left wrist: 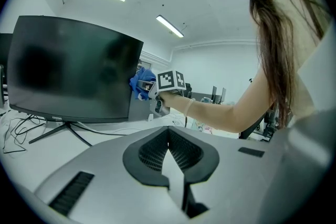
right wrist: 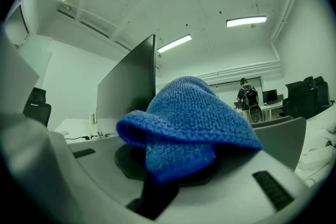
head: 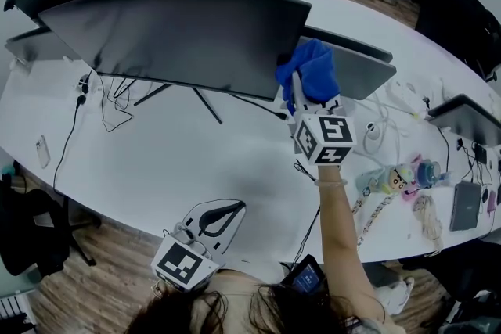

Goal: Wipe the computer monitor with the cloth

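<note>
one worry: right gripper [head: 298, 87], jaws pinched on the cloth [head: 311, 68], could swivel the monitor [head: 180, 35] pushing its right edge; left gripper [head: 223, 215], jaws closed empty, steadies nothing.

R gripper [head: 298, 84] up, blue cloth [head: 318, 68] bunched at its tip, right at the monitor [head: 180, 39] edge; screen stretches off to its left. L gripper [head: 221, 213] low, well apart, below-left of R, over white table [head: 156, 160]. 2 marker cubes face up.
</note>
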A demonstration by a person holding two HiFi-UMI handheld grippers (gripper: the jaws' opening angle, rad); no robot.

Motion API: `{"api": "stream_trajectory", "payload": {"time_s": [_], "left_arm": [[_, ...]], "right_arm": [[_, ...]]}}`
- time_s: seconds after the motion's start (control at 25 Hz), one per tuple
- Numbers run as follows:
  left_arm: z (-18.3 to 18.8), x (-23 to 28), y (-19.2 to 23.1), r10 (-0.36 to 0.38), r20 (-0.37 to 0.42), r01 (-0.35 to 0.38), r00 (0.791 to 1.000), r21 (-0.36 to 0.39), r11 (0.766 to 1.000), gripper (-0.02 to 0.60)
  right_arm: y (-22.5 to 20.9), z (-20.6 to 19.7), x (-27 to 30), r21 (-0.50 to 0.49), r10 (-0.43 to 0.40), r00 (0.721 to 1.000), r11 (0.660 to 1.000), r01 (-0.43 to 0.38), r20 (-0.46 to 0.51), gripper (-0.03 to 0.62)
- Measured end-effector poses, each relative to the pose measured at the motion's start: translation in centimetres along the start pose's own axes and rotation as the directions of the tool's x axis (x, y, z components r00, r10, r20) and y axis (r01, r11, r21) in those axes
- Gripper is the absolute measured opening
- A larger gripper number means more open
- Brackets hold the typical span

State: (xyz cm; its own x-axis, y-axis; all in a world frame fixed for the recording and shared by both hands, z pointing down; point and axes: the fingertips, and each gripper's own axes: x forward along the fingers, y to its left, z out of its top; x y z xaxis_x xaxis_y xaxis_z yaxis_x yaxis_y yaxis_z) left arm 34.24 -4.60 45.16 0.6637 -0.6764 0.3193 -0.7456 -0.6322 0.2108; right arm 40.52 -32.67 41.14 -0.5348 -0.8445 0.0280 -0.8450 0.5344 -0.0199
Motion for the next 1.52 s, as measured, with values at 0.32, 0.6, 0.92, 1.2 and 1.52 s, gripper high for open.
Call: {"api": "stream_trajectory", "payload": {"time_s": [0.32,0.6,0.92,1.2,1.52], "left_arm": [[-0.1,0.2,0.4,-0.002,-0.009,0.002,1.0,-0.002,1.0,0.009],[0.0,0.5,0.2,-0.013,-0.015,0.013,1.0,-0.004,1.0,0.009],[-0.3,0.6,0.4,-0.011,-0.023,0.01,1.0,-0.014,1.0,0.009],[-0.4,0.8,0.4,-0.015,-0.025,0.014,1.0,-0.015,1.0,0.009],[-0.8,0.9,0.7,-0.007,-0.032,0.006,0.999,-0.026,1.0,0.009]], "right_arm": [[-0.1,-1.1,0.1,0.005,0.001,1.0,1.0,-0.001,-0.014,0.086],[-0.2,-2.5,0.2,0.018,-0.004,0.999,1.0,0.005,-0.038,0.086],[-0.2,-3.7,0.3,0.029,-0.006,0.998,1.0,0.008,-0.06,0.086],[-0.3,-5.4,0.5,0.037,-0.01,0.996,0.999,0.014,-0.092,0.086],[-0.5,-6.9,0.5,0.053,-0.009,0.993,0.998,0.015,-0.116,0.086]]}}
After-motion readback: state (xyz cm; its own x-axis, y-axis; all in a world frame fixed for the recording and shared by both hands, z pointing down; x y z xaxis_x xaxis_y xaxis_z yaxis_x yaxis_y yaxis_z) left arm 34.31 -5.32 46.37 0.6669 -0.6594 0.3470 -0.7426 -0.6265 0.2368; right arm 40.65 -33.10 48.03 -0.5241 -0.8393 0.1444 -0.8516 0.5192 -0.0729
